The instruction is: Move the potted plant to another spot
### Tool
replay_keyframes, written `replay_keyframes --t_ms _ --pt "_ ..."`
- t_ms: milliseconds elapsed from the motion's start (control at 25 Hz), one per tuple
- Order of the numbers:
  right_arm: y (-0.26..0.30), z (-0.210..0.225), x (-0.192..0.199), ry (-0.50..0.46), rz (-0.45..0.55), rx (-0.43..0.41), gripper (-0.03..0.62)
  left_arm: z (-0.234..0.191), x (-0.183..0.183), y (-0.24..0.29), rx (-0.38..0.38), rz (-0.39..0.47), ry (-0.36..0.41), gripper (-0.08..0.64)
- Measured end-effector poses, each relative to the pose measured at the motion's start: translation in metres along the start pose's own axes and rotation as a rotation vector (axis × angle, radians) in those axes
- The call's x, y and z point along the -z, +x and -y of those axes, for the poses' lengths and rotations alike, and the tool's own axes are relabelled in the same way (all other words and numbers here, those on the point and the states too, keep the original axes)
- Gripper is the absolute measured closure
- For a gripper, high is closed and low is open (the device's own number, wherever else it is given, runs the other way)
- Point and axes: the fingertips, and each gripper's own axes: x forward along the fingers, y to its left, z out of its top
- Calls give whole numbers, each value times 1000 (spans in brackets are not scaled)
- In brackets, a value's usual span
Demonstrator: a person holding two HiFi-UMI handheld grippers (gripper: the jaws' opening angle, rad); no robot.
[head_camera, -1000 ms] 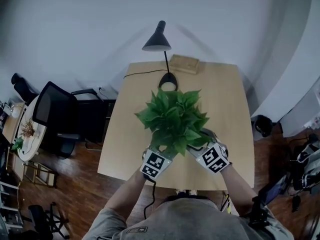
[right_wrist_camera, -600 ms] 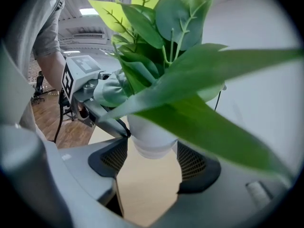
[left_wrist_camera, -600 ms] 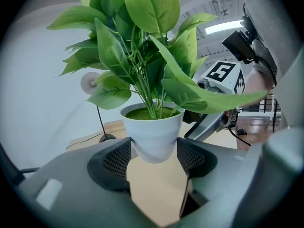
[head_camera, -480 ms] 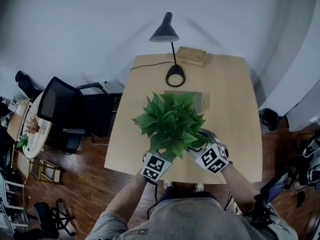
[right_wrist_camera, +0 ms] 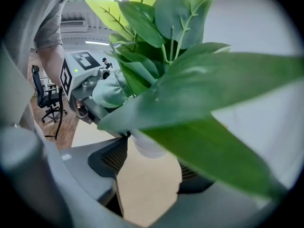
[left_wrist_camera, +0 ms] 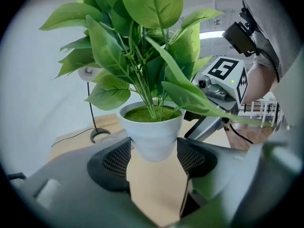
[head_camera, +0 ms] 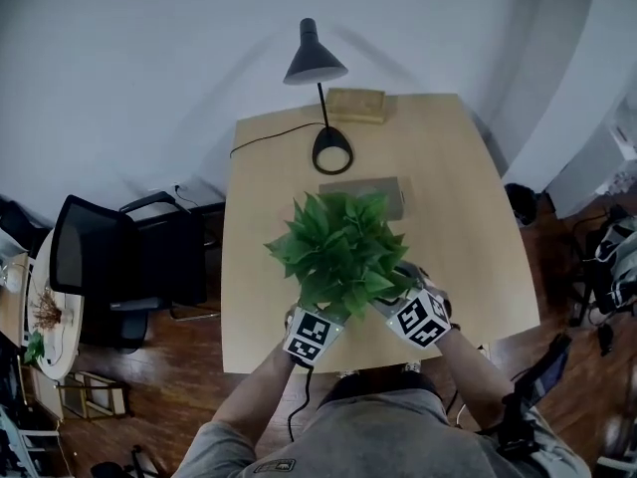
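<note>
Above the worktop's [head_camera: 448, 187] near edge, left tool [left_wrist_camera: 153, 153] and right tool [right_wrist_camera: 152, 163] clamp the pot [left_wrist_camera: 152, 127]; uneven motion could tip the top-heavy plant [head_camera: 343, 247].

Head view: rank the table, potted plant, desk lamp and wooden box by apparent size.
1. table, clearly largest
2. potted plant, though it is nearer the camera, which inflates it
3. desk lamp
4. wooden box, smallest

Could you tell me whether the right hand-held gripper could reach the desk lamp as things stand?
Probably not: the right hand-held gripper is shut on the white pot, sharing it with the left hand-held gripper, and the desk lamp stands farther along the table, beyond the leaves.
</note>
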Motion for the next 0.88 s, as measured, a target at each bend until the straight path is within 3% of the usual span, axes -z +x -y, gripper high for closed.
replay_keyframes --t_ms 280,880 --pt "16 -8 21 42 -57 -13 258 1 26 10 48 -32 -35 261" --pt "63 -7 66 84 -120 -71 258 -11 82 43 47 -118 -79 259"
